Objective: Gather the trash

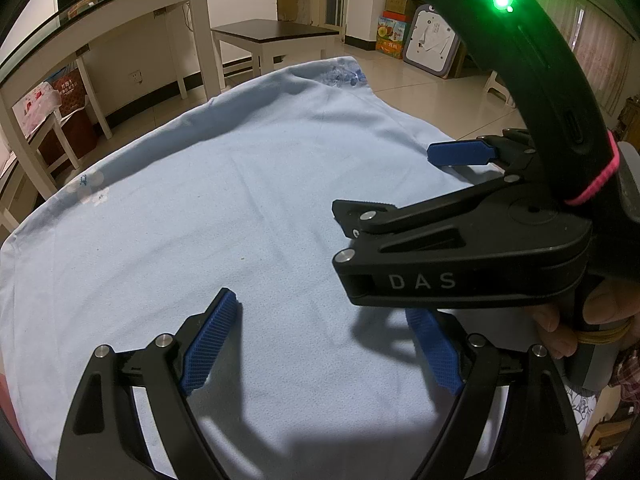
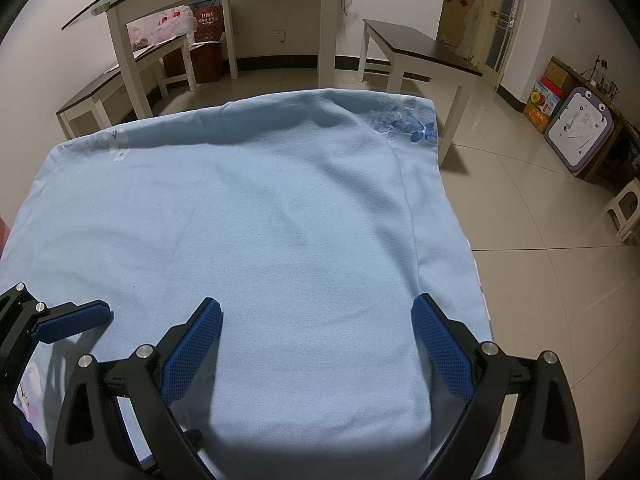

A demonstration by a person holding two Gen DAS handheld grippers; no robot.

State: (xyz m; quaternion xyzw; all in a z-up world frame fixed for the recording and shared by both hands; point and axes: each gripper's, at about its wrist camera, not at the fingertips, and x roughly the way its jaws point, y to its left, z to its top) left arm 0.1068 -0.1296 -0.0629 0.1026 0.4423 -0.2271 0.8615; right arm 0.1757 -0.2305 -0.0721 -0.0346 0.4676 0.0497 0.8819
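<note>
Trash unseen, pale blue cloth (image 2: 260, 208) covering table, tiled floor (image 2: 532, 216) around

From my left wrist view the right claw (image 1: 436, 236) hides my left claw's right pad and part of the cloth (image 1: 240, 200), whose near edge the frame cuts off.

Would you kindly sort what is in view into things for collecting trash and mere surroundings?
For the job: left gripper, open; right gripper, open; blue cloth they hover over. No trash visible.

Just about: dark bench, glass-topped table, whiteboard toy.
</note>
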